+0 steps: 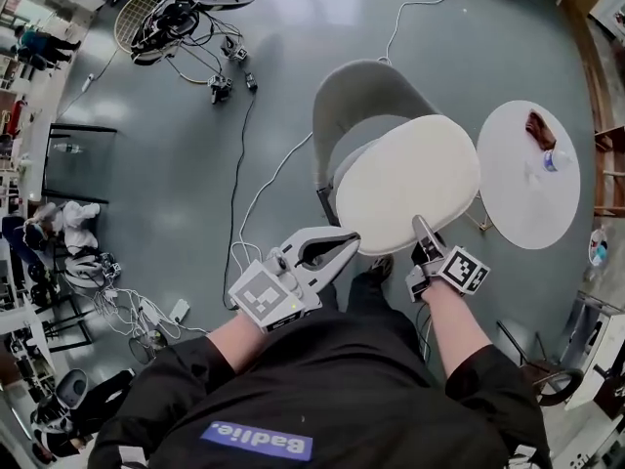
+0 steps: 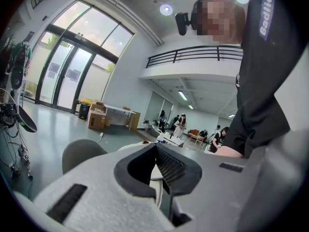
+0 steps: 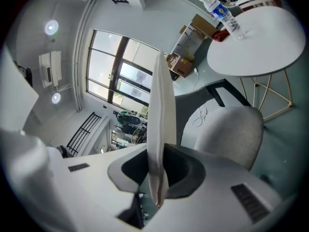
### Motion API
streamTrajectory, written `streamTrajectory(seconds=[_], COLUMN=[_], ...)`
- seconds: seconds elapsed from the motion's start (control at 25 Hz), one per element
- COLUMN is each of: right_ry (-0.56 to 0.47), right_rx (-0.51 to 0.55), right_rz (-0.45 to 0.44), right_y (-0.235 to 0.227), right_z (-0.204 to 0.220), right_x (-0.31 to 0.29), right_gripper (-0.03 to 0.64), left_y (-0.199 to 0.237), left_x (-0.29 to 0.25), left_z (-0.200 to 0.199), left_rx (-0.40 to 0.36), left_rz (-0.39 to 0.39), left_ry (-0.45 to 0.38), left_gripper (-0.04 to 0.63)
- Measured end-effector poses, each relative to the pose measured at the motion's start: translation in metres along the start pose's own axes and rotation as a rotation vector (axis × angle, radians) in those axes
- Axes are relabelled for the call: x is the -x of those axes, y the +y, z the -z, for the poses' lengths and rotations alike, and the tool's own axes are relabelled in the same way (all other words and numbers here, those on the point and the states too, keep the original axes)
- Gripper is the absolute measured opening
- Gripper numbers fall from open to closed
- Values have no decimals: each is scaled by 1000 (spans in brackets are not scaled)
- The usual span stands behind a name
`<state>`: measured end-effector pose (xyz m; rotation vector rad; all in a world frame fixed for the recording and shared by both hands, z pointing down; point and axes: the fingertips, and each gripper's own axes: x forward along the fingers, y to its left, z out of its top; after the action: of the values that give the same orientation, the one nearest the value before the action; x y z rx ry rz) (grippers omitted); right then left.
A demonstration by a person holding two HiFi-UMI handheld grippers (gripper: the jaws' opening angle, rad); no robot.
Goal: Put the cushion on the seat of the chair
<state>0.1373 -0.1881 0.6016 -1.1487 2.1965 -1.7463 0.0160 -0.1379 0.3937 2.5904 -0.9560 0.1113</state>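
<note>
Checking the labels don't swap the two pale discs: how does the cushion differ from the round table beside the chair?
The cushion is cream and held over the chair, its near edge pinched in the right tongs; the table is whiter and stands on its own thin legs. The cushion's top is bare; the table carries a bottle. Both are round and pale.

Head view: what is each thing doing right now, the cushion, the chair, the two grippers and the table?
cushion: held up over the chair seat, not set down yet.
chair: upright, seat mostly hidden under the cushion.
left gripper: shut on the cushion's edge.
right gripper: shut on the cushion's edge.
round table: upright, bottle on it.
</note>
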Motion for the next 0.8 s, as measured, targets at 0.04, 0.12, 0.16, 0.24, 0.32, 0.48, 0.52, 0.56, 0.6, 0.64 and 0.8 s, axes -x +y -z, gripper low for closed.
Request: streamTrajectory(seconds=[0.04,0.12,0.16,0.24,0.32,0.48,0.52,0.56,0.6,0.64,0.8], right_ry=[0,-1,-3,-7,-14,-27,-31,-34,-36,-38,-34], right_rx=[-13,-35,-45,-68,-97,-131,-138,-146,-154,-162,-178], right_rz=[5,21,27,33,39,37,37,37,37,37,30], right_y=[-6,-17,-21,-31,-42,-58,-61,-65,-70,-76,-104], right_z=[1,4,4,6,10,18,18,19,20,21,27], right_x=[-6,-18,-24,-36,-43,-58,-62,-66,-70,-75,-95], right_gripper=[74,74,74,74,74,74,74,74,74,74,74], left_y=[3,10,13,18,21,29,32,35,39,42,53], left_x=[-1,-1,0,1,1,0,-1,-2,-4,-6,-17], left_z=[2,4,4,7,16,28,31,33,36,40,50], left_rx=[-2,6,14,21,32,49,52,55,59,62,70], left_rz=[1,4,6,13,24,45,49,53,56,58,74], left_ry=[3,8,11,19,29,51,61,70,78,84,90], left_gripper=[15,15,15,15,15,15,15,15,15,15,15])
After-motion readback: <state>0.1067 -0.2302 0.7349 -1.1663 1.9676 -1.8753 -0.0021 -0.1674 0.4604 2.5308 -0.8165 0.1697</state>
